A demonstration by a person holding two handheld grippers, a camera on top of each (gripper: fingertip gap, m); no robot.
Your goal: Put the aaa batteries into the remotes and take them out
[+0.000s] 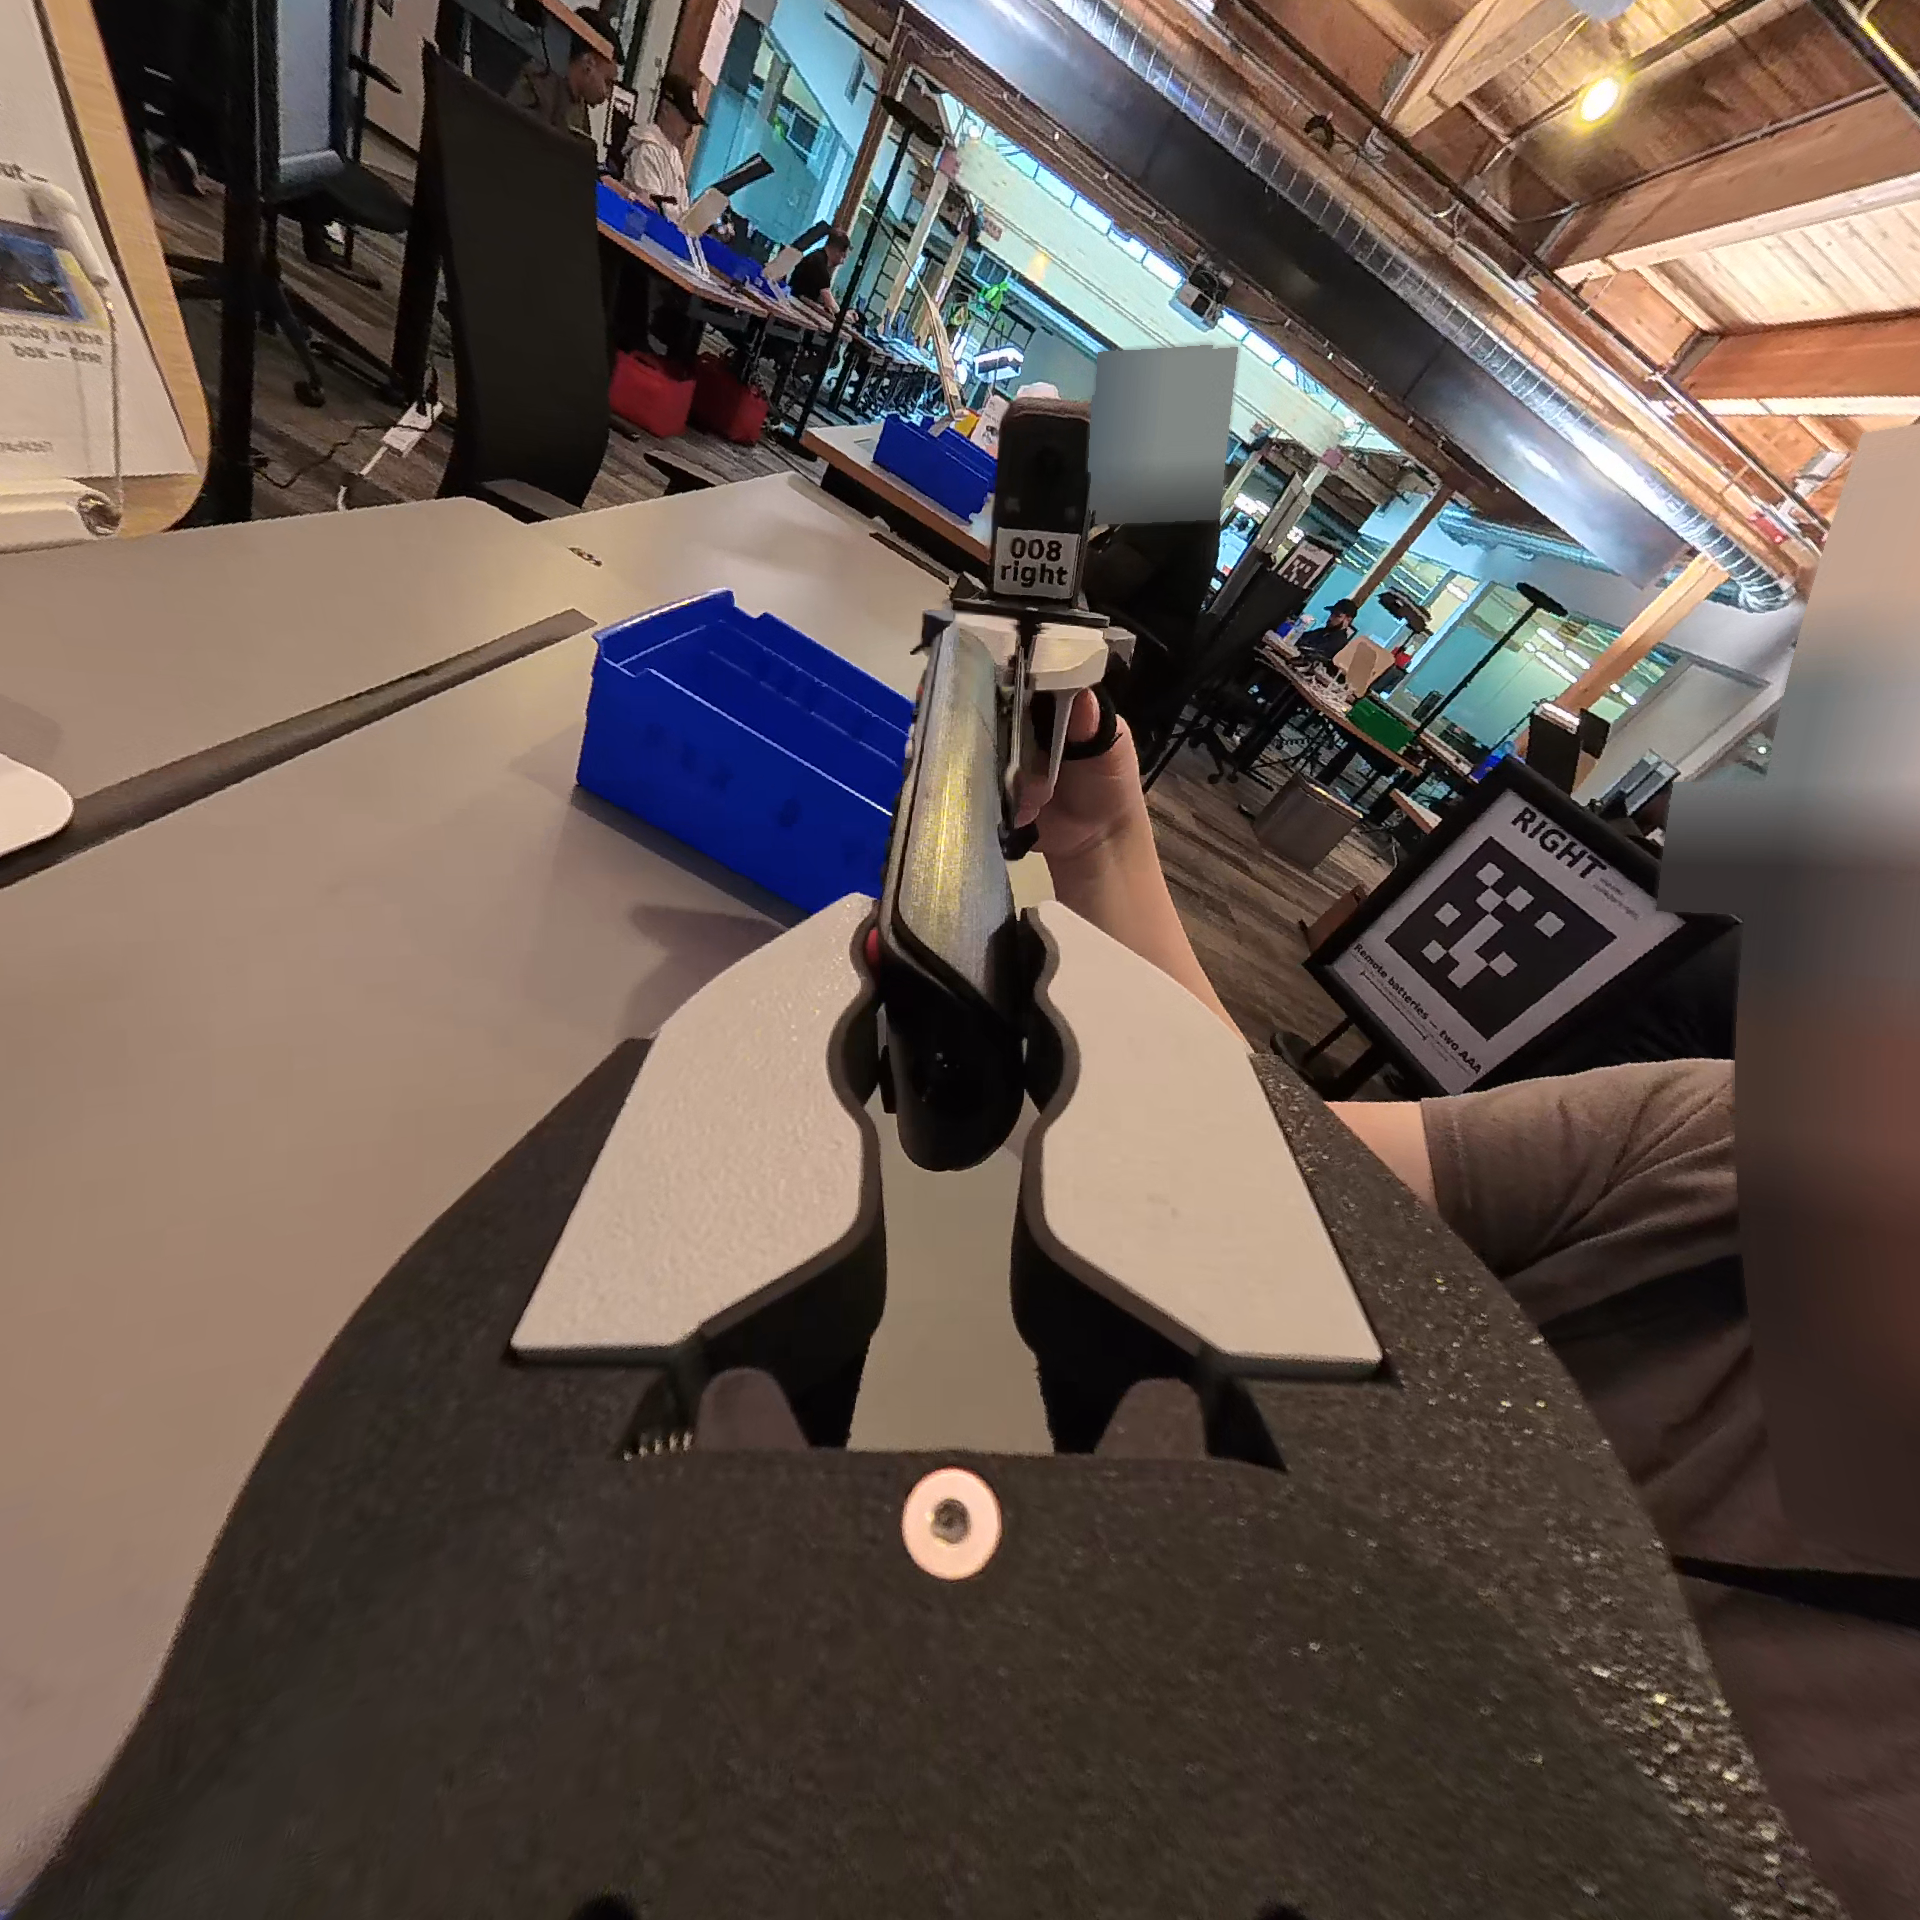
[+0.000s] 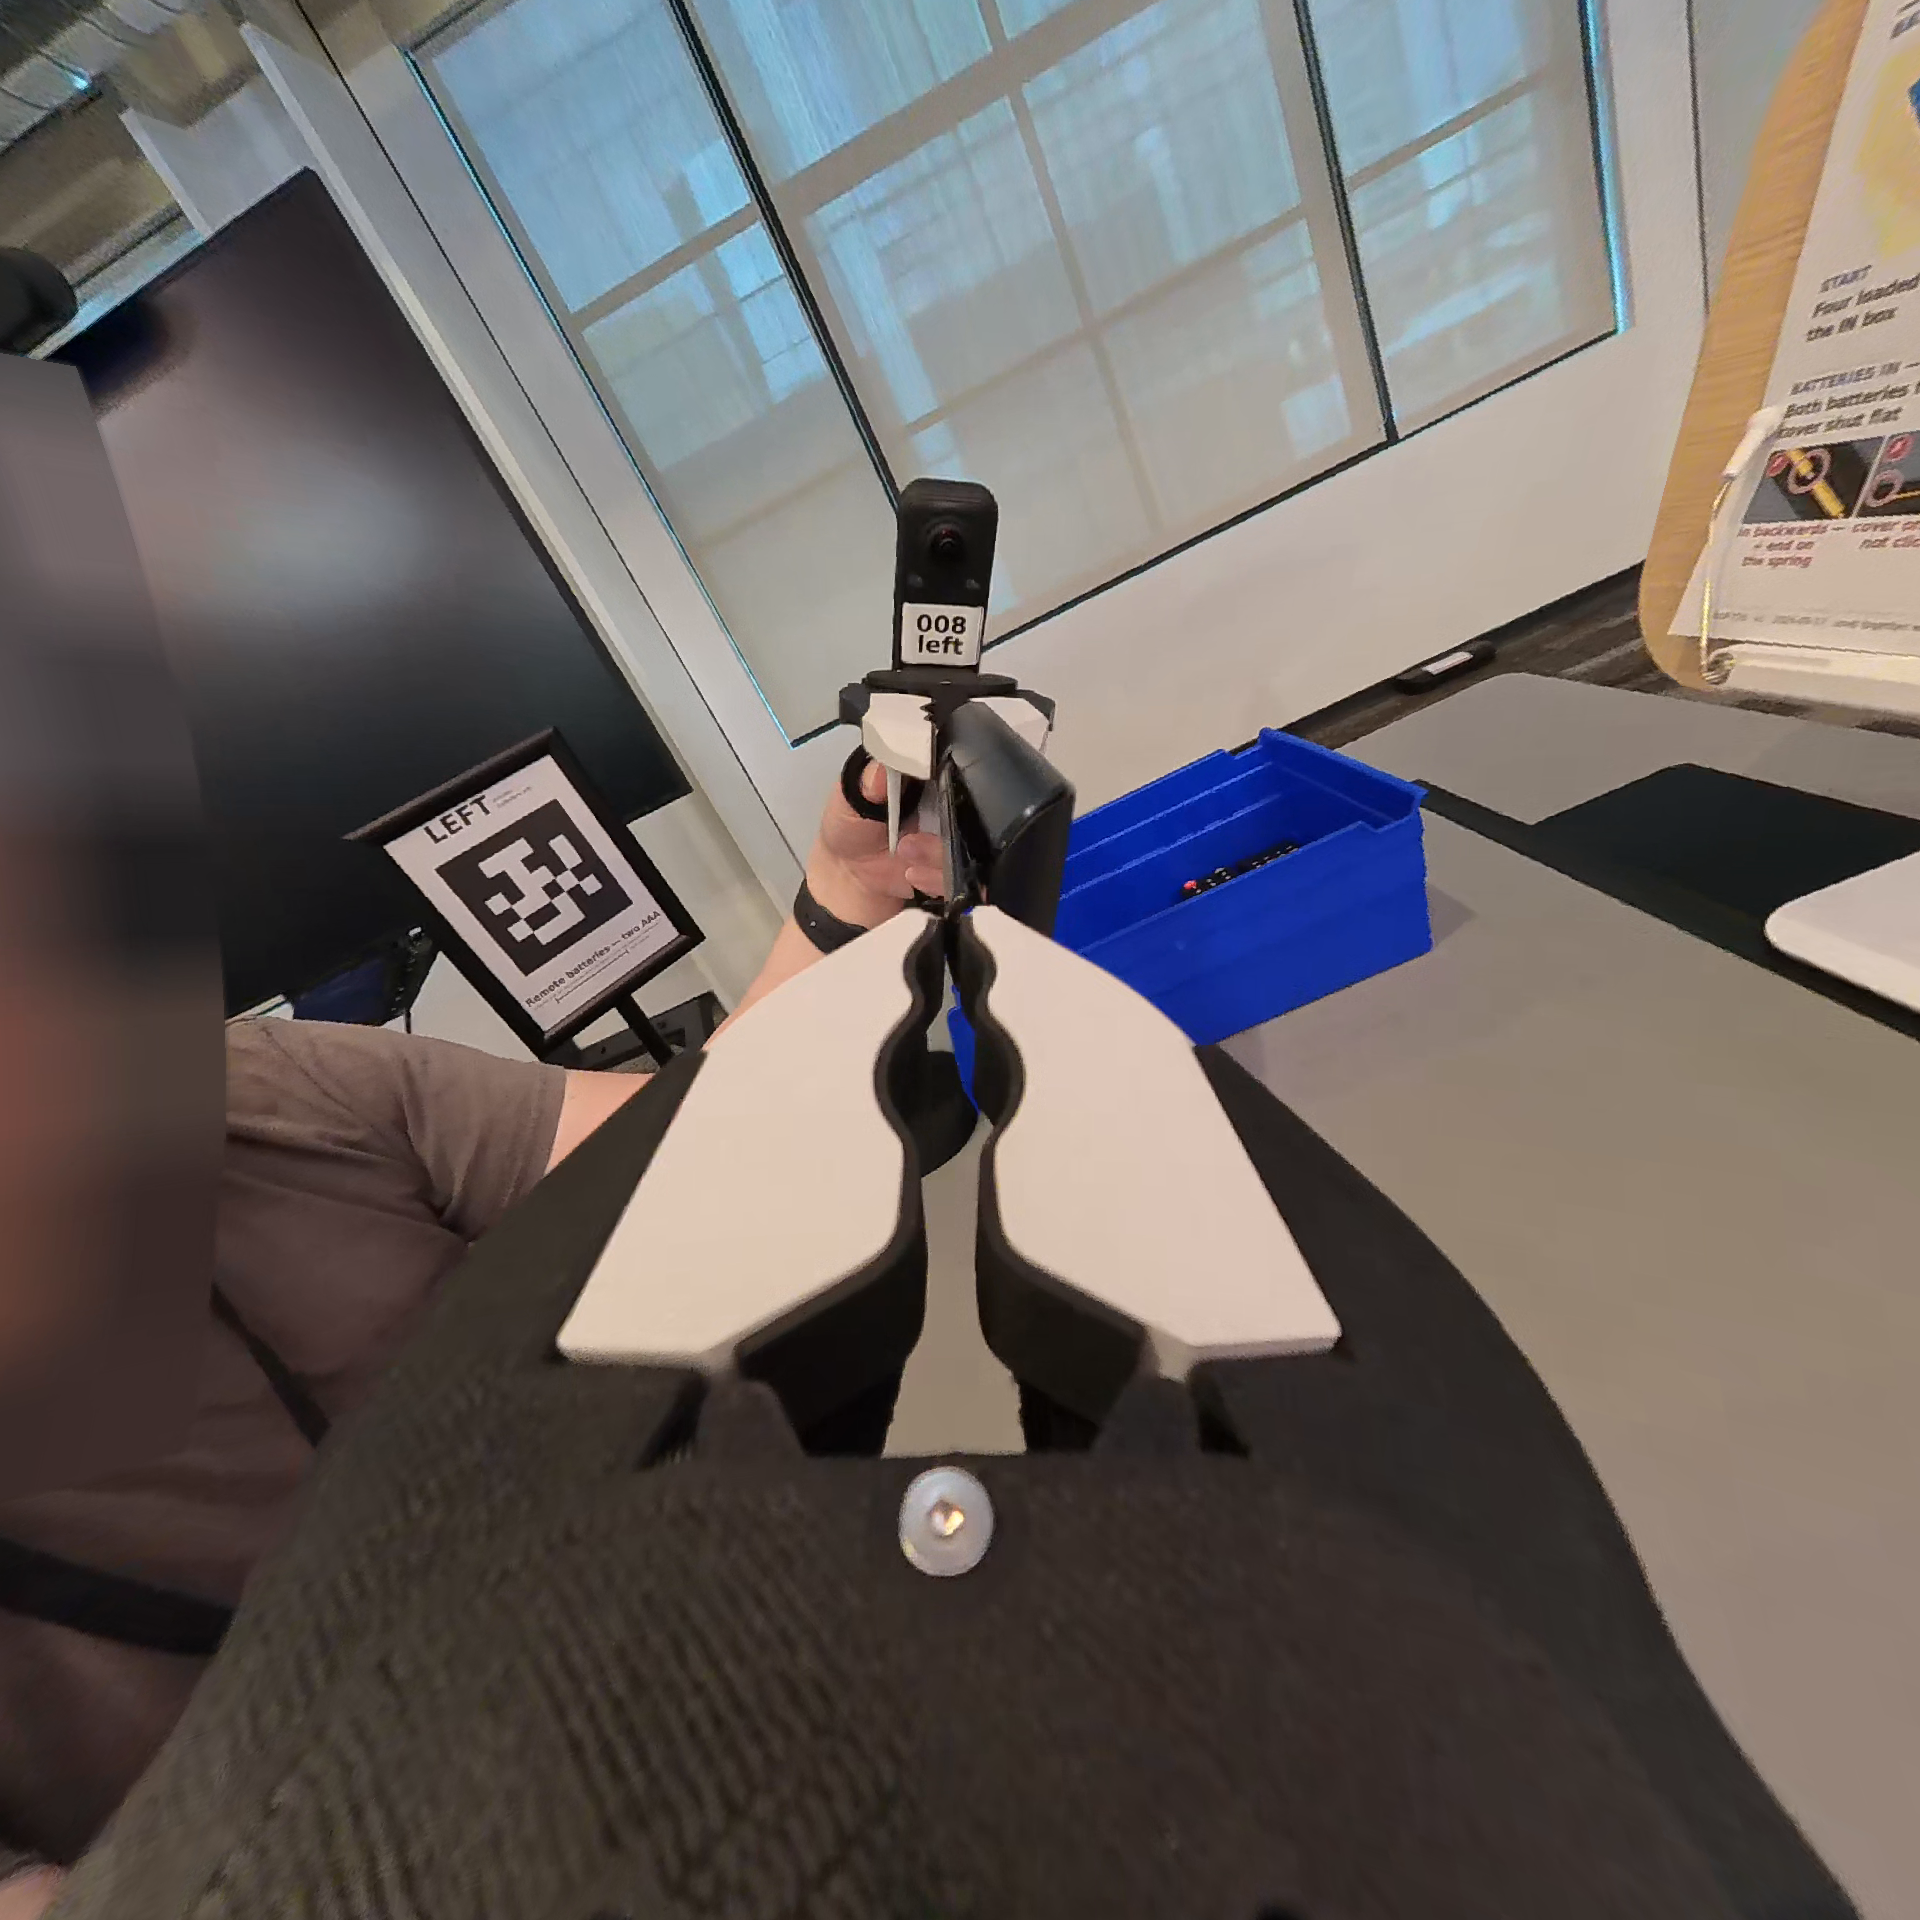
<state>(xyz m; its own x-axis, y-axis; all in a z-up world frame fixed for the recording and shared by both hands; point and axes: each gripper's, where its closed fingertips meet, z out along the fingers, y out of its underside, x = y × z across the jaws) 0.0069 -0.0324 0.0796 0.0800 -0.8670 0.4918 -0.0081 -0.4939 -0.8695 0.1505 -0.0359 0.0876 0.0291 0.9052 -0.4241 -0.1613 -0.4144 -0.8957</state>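
Observation:
My left gripper (image 1: 951, 935) is shut on a long black remote (image 1: 951, 810) and holds it in the air above the grey table (image 1: 260, 987), pointing away from me. The remote (image 2: 1013, 821) also shows in the right wrist view, clamped in the left gripper (image 2: 940, 727). My right gripper (image 2: 951, 920) is shut, its tips pinching a thin black strip (image 2: 948, 862) at the remote's end, apparently the battery cover lifted off the body. In the left wrist view the right gripper (image 1: 1023, 644) sits at the remote's far end, its fingertips hidden behind it.
A blue bin (image 1: 727, 758) stands on the table just past the remote; in the right wrist view the bin (image 2: 1247, 894) holds another black remote (image 2: 1242, 868). Framed marker signs (image 1: 1496, 935) (image 2: 540, 894) stand beside the table. An instruction board (image 2: 1787, 416) stands at the far right.

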